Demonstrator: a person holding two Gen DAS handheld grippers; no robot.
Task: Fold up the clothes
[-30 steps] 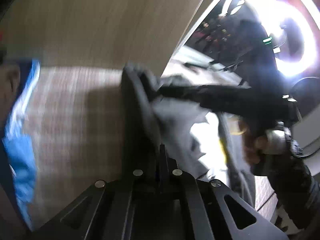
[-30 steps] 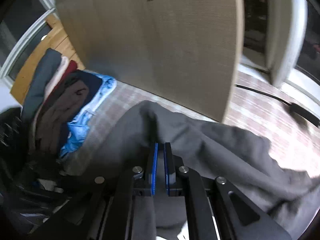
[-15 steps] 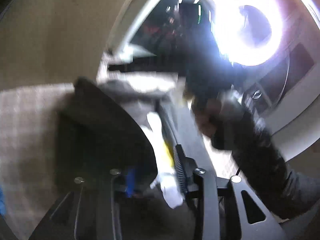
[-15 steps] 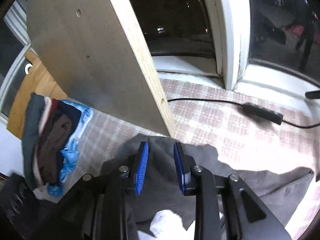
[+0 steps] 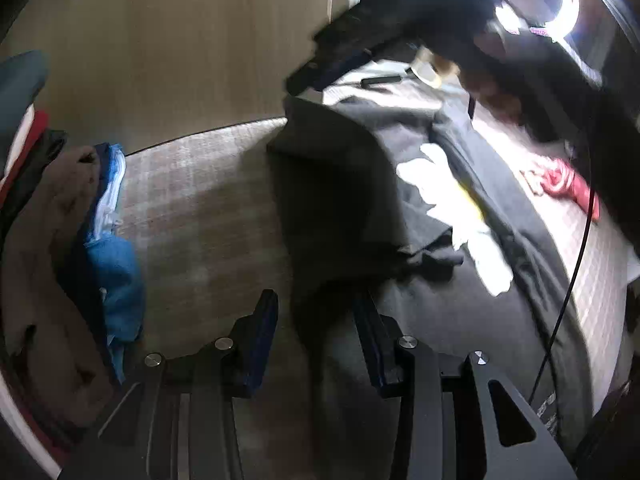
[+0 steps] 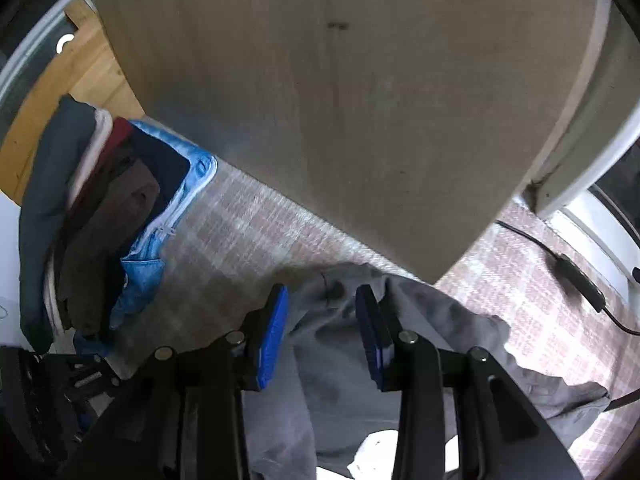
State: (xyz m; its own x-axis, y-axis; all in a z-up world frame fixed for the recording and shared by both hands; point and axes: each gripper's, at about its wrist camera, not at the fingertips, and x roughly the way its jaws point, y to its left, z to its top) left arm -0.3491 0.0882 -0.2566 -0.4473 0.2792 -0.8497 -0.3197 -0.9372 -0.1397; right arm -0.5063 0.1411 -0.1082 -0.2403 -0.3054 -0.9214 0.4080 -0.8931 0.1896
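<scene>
The dark grey garment (image 5: 344, 184) lies partly folded on the checked cloth surface (image 5: 200, 208), one layer turned over, a white printed patch (image 5: 452, 204) showing on it. No writing or brand is legible on it. It lies beside the wooden panel (image 6: 320, 100), well apart from the stack of folded clothes (image 6: 100, 208).

Left gripper (image 5: 316, 320): jaws spread, fabric edge between them, not clamped. Right gripper (image 6: 322, 320): jaws spread over the garment's crumpled edge.

One second ago both grippers were clamped on the fabric; both have since released it.
</scene>
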